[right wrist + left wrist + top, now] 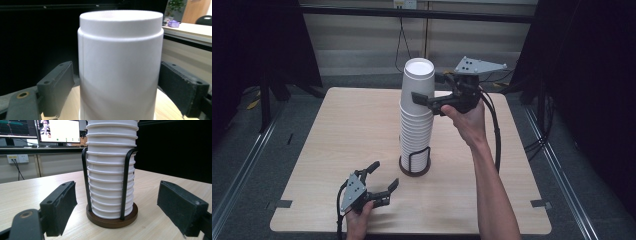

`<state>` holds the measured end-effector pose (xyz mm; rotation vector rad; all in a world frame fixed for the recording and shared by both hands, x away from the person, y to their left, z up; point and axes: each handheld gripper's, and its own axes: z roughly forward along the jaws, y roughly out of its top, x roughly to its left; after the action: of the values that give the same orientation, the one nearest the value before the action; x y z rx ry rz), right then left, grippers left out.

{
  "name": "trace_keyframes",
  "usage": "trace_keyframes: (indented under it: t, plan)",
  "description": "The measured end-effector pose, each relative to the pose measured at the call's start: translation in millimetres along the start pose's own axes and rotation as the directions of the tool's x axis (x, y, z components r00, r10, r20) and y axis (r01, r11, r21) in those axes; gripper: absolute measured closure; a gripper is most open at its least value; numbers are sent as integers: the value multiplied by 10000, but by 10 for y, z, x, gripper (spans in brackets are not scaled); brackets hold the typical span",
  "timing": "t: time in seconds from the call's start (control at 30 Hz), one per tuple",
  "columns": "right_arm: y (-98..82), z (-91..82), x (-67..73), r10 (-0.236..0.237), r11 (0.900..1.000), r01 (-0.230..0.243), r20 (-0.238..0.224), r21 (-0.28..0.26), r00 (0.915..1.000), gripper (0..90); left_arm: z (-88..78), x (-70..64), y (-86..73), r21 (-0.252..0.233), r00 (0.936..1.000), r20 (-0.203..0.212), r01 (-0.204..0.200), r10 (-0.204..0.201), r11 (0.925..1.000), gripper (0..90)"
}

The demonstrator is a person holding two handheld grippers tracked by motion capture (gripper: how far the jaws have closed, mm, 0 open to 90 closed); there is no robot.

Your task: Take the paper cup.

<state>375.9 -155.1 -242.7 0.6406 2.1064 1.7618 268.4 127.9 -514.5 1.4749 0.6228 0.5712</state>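
The right gripper [424, 95] is up at the top cup [418, 80] of the stack [416, 125], its jaws either side of it. The left gripper [383, 178] rests low, jaws spread toward the holder [414, 167].

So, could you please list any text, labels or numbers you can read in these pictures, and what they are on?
None can be read.
Monitors: windows and graphs on screen, too small and blurred to read.
Paper cups: plain white, no print.
Label on the far wall: too small to read.
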Motion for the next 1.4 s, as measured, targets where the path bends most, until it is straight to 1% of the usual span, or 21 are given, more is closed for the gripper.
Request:
trace_keyframes:
  t: [0.07,0.2,0.3,0.33,0.43,0.53,0.7,0.83,0.87,0.9,0.93,1.07,1.1,1.13,1.23,1.27,1.3,1.33,1.4]
  plan:
    - [21,35,-9,36,10000,-37,-44,-24,10000,137,3,-4,-1,-41,10000,-2,66,-66,10000,156]
    - [61,105,-16,-18,9999,18,-1,123,10000,137,0,-1,0,-7,10000,6,22,-22,10000,155]
    - [67,120,-31,46,10000,-46,-19,65,10000,138,2,-4,-1,-35,10000,18,53,-53,10000,156]
    - [66,130,-37,95,9999,-94,-65,61,9999,138,0,0,0,-2,10000,11,10,-10,10000,156]
    - [67,158,-46,63,9999,-62,-22,93,10000,138,2,-3,-1,-25,10000,22,43,-43,10000,156]
    - [79,172,-41,33,10000,-33,-30,53,10000,189,2,-3,-1,-29,10000,25,44,-43,10000,156]
    - [85,166,-53,31,10000,-31,2,-2,10000,196,1,-1,0,-15,10000,19,22,-22,10000,156]
    - [105,153,-53,52,9998,-51,39,-175,10000,202,0,0,0,-2,10000,19,9,-9,10000,156]
    - [117,143,-36,-45,9993,47,60,-368,10000,205,0,0,0,-3,10000,19,12,-12,10000,156]
    - [117,143,-36,-45,9993,47,60,-368,10000,205,0,0,0,-2,10000,20,13,-13,10000,156]
    - [129,145,-37,49,9988,-54,-114,-488,9999,206,1,-1,0,-8,10000,21,26,-26,10000,156]
    - [144,145,-33,27,9983,-35,-125,-589,9999,209,1,-1,0,-13,10000,25,29,-29,10000,156]
    - [151,137,-23,-49,9973,52,43,-728,10000,210,0,-1,0,-12,10000,23,23,-23,10000,155]
    - [170,127,-14,-58,9966,67,102,-825,9999,211,0,0,0,-4,10000,23,13,-13,10000,156]
    - [186,125,-15,-10,9962,14,46,-873,10000,212,0,0,0,0,10000,23,8,-8,10000,156]
    - [191,125,-15,22,9955,-11,113,-944,9999,213,2,-3,0,-30,10000,31,51,-51,10000,156]
    - [196,123,-22,56,9950,-50,64,-1000,10000,213,1,-1,0,-16,10000,24,26,-26,10000,156]
    - [208,112,-33,139,9932,-125,107,-1157,9998,215,0,0,0,-8,10000,23,17,-17,10000,156]
    - [213,109,-37,170,9926,-162,59,-1206,9998,215,2,-4,-1,-37,10000,29,58,-58,10000,156]
